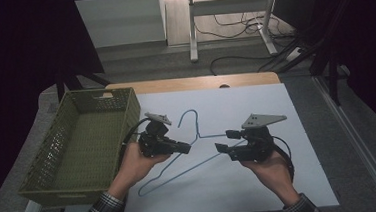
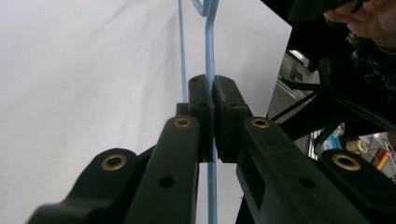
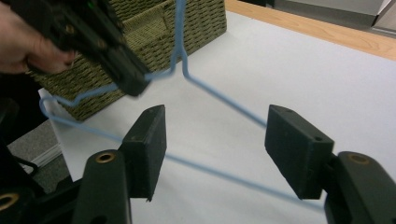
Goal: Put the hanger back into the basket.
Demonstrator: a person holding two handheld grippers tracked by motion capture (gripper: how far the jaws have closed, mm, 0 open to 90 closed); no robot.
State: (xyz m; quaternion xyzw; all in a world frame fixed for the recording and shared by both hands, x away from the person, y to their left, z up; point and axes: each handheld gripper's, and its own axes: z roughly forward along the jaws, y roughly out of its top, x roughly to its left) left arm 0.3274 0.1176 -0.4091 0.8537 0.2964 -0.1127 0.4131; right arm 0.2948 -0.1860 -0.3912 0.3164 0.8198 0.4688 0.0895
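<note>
A blue wire hanger is lifted over the white sheet, its hook toward the far side. My left gripper is shut on its wire near the neck; in the left gripper view the pads pinch the hanger's thin blue wire. My right gripper is just right of it, open. In the right gripper view, its jaws stand wide apart, and the hanger's wire runs across the gap without touching the pads. The left gripper shows there too, clamped on the wire.
An olive woven basket sits at the left edge of the sheet, with nothing in it; its wall is close behind the left gripper. A wooden table edge lies at the back, with desk legs and cables on the floor beyond.
</note>
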